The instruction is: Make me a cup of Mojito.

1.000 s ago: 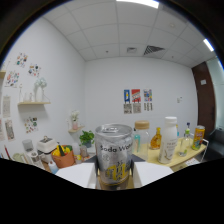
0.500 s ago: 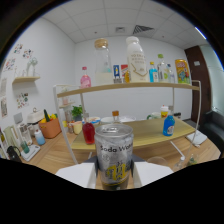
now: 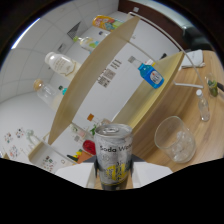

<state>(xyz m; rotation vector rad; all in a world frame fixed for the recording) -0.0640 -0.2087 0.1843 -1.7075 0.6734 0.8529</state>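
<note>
Silver soda can (image 3: 114,155) (yellow lemon print), clear glass (image 3: 174,139), blue bottle (image 3: 151,75)

soda can (image 3: 113,157) base hidden between tongs (image 3: 113,176), label blurred

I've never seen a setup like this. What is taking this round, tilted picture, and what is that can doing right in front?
There is no robot arm here. A person holds a hand tool with two fingers, a gripper, and a wide-angle camera rides on it, looking forward along those fingers. That is why the picture looks round and bent, and why the room appears tipped: the tool itself is tilted.

The pale fingers show at the bottom, pressing on both sides of a silver soda water can, so the can is held.

Just beyond the can, on the wooden table, stands a clear glass with what looks like ice in it. Behind it runs a wooden shelf carrying a blue bottle, with more bottles on the upper level.
</note>
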